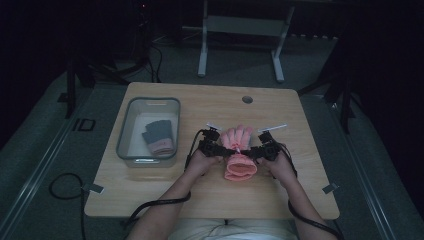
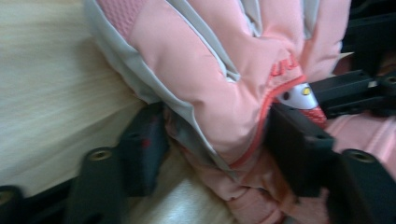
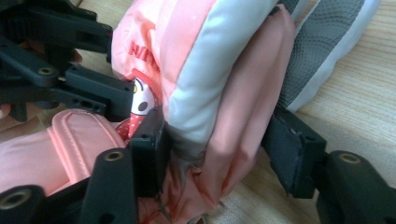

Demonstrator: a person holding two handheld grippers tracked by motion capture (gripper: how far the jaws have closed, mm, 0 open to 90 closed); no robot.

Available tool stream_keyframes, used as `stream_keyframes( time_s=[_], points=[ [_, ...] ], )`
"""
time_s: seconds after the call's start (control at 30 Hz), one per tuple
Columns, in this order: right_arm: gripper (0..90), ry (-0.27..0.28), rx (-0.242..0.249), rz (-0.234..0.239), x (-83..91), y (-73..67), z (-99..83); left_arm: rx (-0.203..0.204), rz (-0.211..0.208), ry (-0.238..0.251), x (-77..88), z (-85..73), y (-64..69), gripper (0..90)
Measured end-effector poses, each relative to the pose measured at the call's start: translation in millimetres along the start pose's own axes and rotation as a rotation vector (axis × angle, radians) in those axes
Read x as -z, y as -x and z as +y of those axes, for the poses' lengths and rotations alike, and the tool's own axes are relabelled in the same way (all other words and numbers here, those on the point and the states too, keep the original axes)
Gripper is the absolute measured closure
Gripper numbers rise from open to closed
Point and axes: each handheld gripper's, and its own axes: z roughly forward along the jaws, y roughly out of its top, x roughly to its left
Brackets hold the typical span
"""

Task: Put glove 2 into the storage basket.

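Pink glove pinched from both sides at the centre of the frame.

The pink padded glove [image 1: 239, 152] lies on the wooden table [image 1: 200, 197], fingers toward the top, cuff toward the person. The left gripper [image 1: 221, 149] and right gripper [image 1: 254, 152] both clamp its gathered wrist (their jaws hide a small figure charm there). Upper left, a grey bin [image 1: 131, 127] holds a dark glove with a pink cuff [image 1: 159, 137], details hard to make out.

Grey bin [image 1: 131, 122] on table [image 1: 200, 200] left, dark glove [image 1: 159, 136] inside.
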Motion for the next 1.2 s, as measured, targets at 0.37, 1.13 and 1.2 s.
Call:
stream_keyframes(
  time_s=[0.37,1.13,1.2],
  points=[
    [63.1,0.055,0.019,-0.043,5.5,-15.8,-1.3,-0.043,-0.046,0.031,8.1,2.6,11.1,72.4],
    [63.8,0.220,0.103,0.008,51.6,-74.1,47.9,-0.176,0.058,0.121,105.7,37.7,51.4,73.1],
    [63.8,0.224,0.107,0.013,53.4,-79.1,53.2,-0.179,0.060,0.130,114.0,39.7,51.3,73.1]
  ],
)
